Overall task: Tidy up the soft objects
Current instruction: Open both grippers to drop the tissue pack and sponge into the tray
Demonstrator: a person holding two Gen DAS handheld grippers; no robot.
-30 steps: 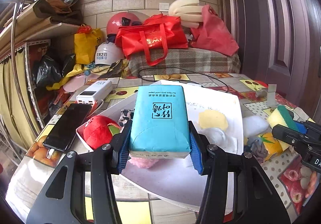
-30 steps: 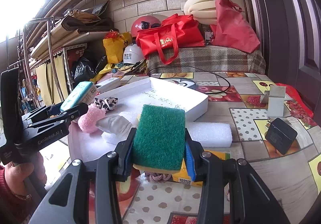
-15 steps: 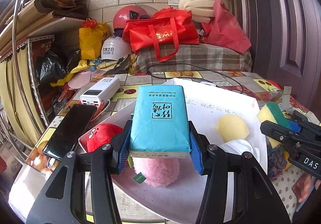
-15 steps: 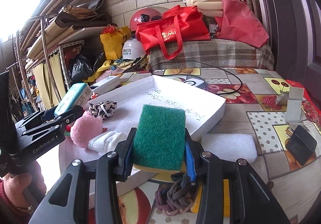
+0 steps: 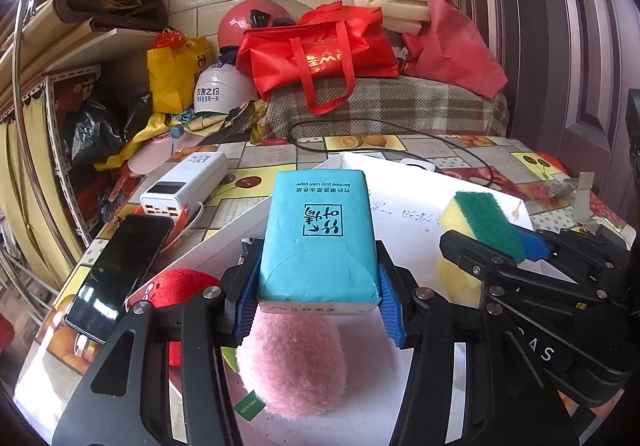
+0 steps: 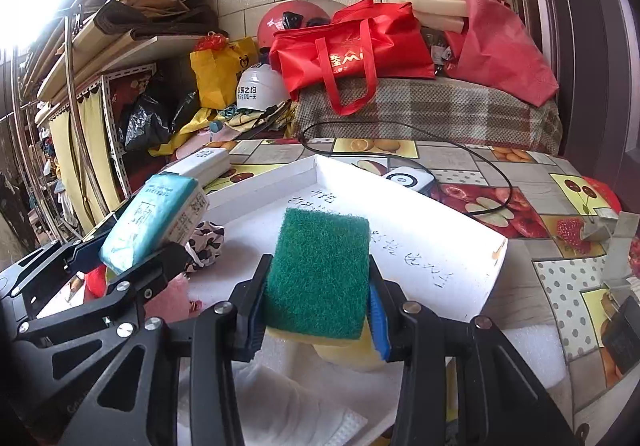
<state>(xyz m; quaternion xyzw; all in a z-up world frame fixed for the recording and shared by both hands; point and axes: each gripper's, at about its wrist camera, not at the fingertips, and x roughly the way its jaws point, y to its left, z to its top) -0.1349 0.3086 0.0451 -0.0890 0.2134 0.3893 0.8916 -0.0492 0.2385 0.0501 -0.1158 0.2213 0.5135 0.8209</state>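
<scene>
Both loads now hang over the shallow white cardboard tray: left gripper clamping the turquoise tissue pack, right gripper squeezing the green-and-yellow scouring sponge, having moved in from the table, ready for release.

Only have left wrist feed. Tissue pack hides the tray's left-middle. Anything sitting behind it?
Observer: Yes. Right wrist shows a black-and-white patterned fabric piece in the white tray, just behind the tissue pack.
Operator: Is the right gripper's sponge seated?
Observer: Right gripper is clamped on the sponge, green face up, yellow foam underneath.
Operator: Anything below it?
Observer: A white foam block lies right of the tray, outside it.
</scene>
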